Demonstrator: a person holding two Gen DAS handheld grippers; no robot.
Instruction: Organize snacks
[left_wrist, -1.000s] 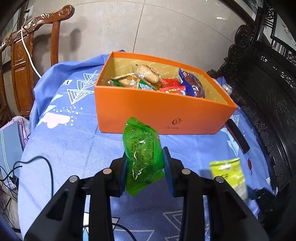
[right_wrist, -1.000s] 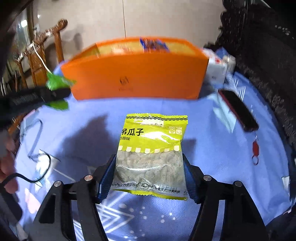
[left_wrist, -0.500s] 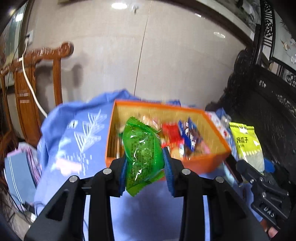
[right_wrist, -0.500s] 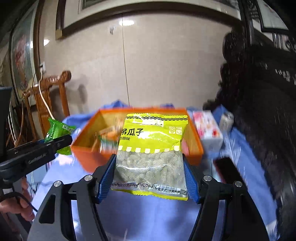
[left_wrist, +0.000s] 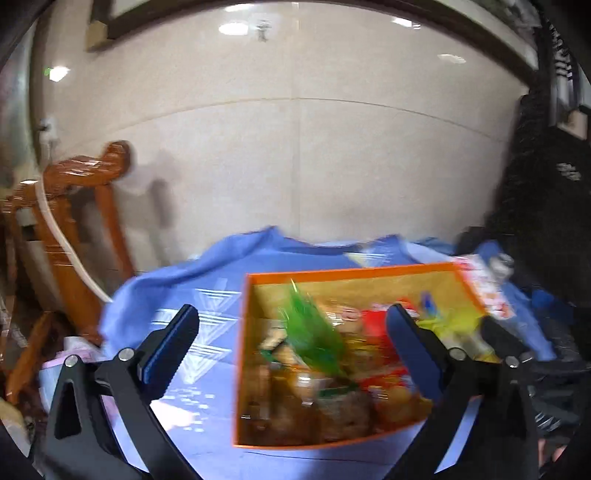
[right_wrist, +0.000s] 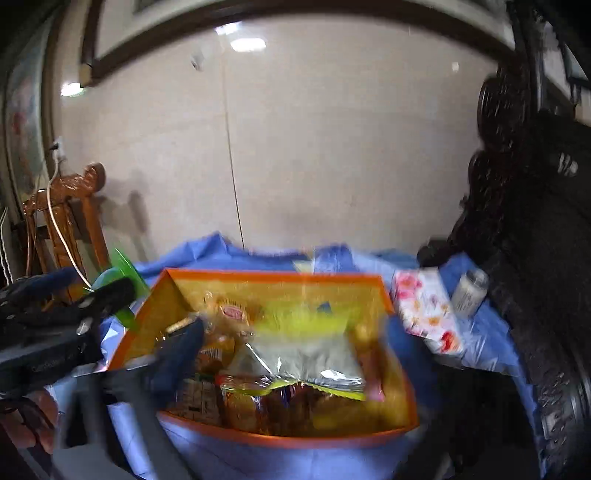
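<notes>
Both my tongs tilt down over the open orange cardboard box (left_wrist: 242, 369) on the blue-clothed desk (left_wrist: 207, 266). My left tongs (left_wrist: 291, 332) have just sprung wide, the green plastic snack packet (left_wrist: 314, 332) loose between them above the box. My right tongs (right_wrist: 295, 343) have likewise just opened, the yellow-topped clear snack bag (right_wrist: 303, 354) free over the heaped snacks, inside the rim
</notes>
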